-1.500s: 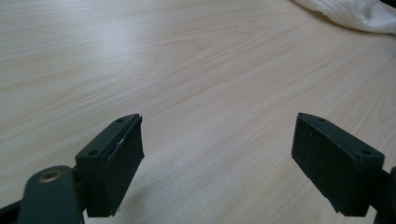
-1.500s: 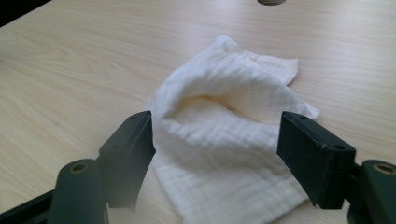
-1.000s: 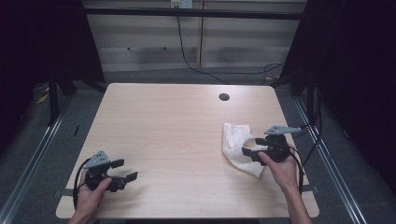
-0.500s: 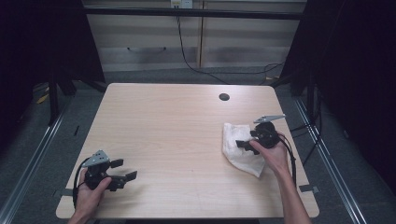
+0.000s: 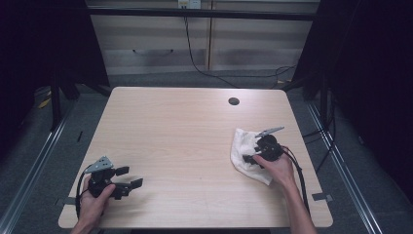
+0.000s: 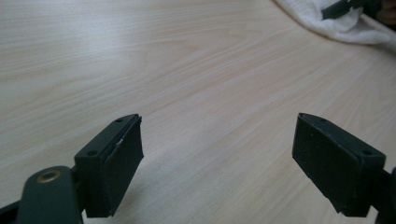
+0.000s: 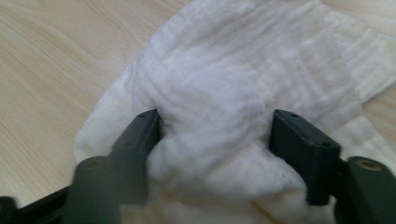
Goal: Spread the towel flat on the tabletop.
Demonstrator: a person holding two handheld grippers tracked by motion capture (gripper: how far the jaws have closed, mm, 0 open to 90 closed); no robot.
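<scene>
Since the earlier frames, the right gripper (image 5: 249,158) has come down from beside the white cloth (image 5: 243,148) onto it, and its jaws have just been closing with a bunched fold of cloth between them; the left gripper (image 5: 132,177) is where it was. In the right gripper view, both black pads sit against a raised ridge of the cloth (image 7: 224,107), one at each side, pinching it. The cloth lies crumpled on the right half of the table (image 5: 185,141), near the right edge, under and ahead of the right hand (image 5: 277,168).

The left gripper rests at the near-left corner of the table, held in the left hand (image 5: 92,202). Its jaws stand spread wide with only bare tabletop (image 6: 196,93) between them; the cloth (image 6: 345,28) appears far off at the upper right of the left gripper view.

No brand, label or legible writing can be made out on any item.

Count: two grippers, one cloth, one table, one round dark cable hole (image 5: 234,101) near the far edge of the tabletop.

Surface: pale wood-grain laminate with rounded corners, matte, lightly reflective. Room: dark curtains at both sides, a pale panelled wall (image 5: 204,53) beyond the table, a black cable (image 5: 195,53) hanging down it, grey floor with metal rails (image 5: 341,161) running along each side of the table.
</scene>
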